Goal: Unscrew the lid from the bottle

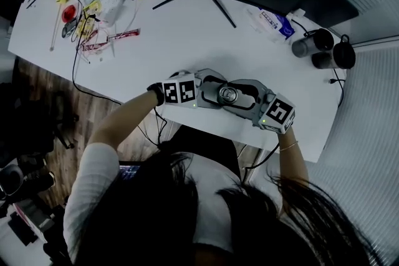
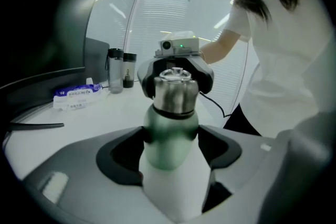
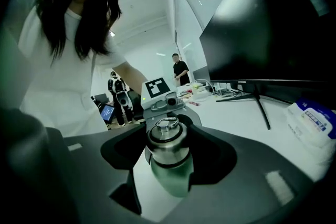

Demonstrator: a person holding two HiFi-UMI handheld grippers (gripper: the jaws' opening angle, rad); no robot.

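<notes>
A green bottle [image 1: 227,95] with a steel lid [image 2: 176,93] stands near the front edge of the white table [image 1: 187,34]. My left gripper [image 1: 209,93] comes in from the left and is shut on the green body [image 2: 170,134]. Its dark pads press both sides. Coming from the right, my right gripper [image 1: 246,99] is shut on the steel lid [image 3: 167,147]. In the right gripper view the green body [image 3: 170,178] shows below the lid, and the left gripper [image 3: 165,107] faces me behind it. The left gripper view shows the right gripper [image 2: 176,78] clasping the lid.
Two dark cups [image 1: 315,42] stand at the table's back right, beside a tissue pack [image 1: 274,23]. Cables and small items [image 1: 87,9] clutter the far left. A monitor stand [image 1: 218,6] sits at the back. The table's front edge runs just under the grippers.
</notes>
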